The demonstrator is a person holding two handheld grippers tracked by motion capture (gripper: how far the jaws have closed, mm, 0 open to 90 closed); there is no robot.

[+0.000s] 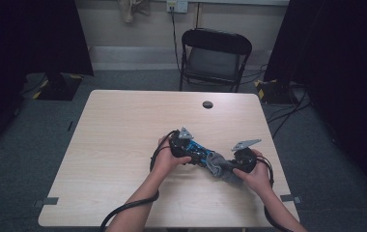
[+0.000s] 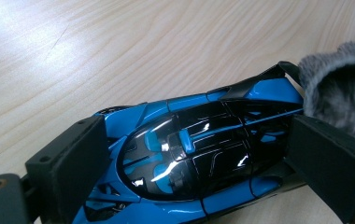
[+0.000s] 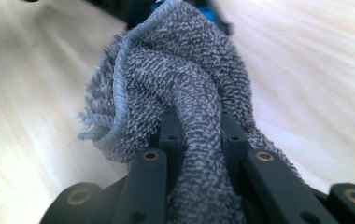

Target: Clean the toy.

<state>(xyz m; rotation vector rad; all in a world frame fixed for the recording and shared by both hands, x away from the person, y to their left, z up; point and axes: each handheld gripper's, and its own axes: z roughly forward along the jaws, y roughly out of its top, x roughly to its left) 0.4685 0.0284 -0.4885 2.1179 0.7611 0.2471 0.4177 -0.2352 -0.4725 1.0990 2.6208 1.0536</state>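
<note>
A blue and black toy car lies on the wooden table, gripped across its body by my left gripper, whose black jaws press on both flanks. In the high view the toy car sits near the table's middle under my left gripper. My right gripper is shut on a bunched grey terry cloth. The cloth touches the car's rear end, and it shows as a grey lump at the right of the left gripper view. My right gripper holds it from the right.
A black folding chair stands beyond the table's far edge. A small round cable hole sits in the tabletop near that edge. Dark stands and cables flank the table on the floor.
</note>
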